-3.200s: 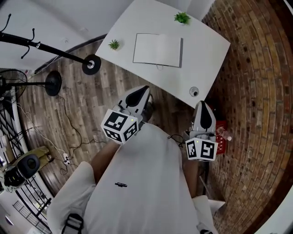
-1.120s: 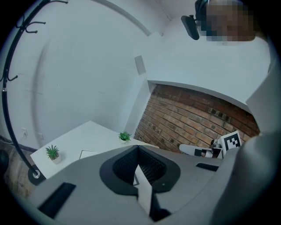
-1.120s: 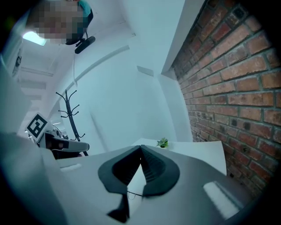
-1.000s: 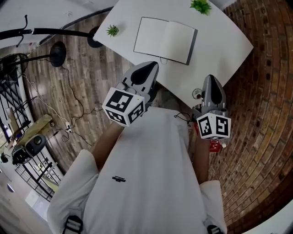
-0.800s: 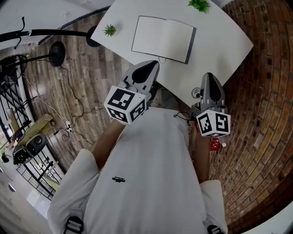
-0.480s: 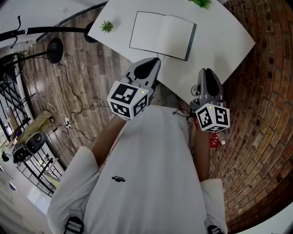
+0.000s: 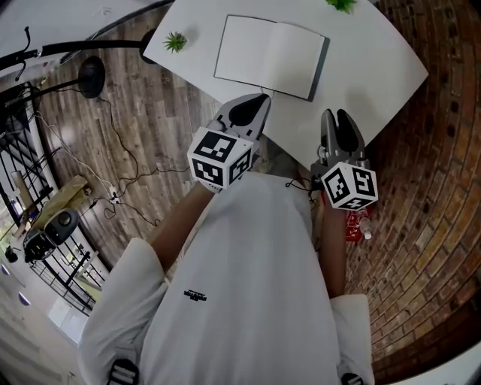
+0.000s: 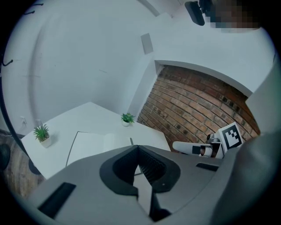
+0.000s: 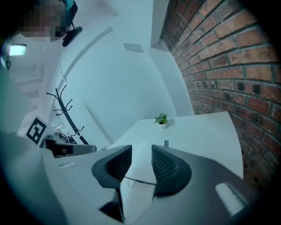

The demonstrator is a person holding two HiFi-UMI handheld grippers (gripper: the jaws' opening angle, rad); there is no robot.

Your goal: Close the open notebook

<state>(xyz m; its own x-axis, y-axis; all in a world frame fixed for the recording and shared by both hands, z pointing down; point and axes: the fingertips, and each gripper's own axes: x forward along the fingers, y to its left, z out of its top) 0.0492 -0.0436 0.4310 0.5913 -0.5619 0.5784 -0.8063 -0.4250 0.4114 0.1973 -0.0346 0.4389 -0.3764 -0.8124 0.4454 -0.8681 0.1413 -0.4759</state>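
The open notebook lies flat on the white table, blank pages up, with its dark cover edge at the right. It also shows in the left gripper view as the notebook, and in the right gripper view as the notebook beyond the jaws. My left gripper hangs over the table's near edge, short of the notebook, its jaws shut and empty. My right gripper is at the near right edge. Its jaws have just been opening, and nothing is between them.
Two small potted plants stand on the table, one at the left corner and one at the far side. A black coat rack stands on the wooden floor at the left. A curved brick wall rises at the right.
Both grippers have moved forward and down to the table's near edge. The right jaws went from shut to parted. The left jaws stayed shut. The notebook has not moved.
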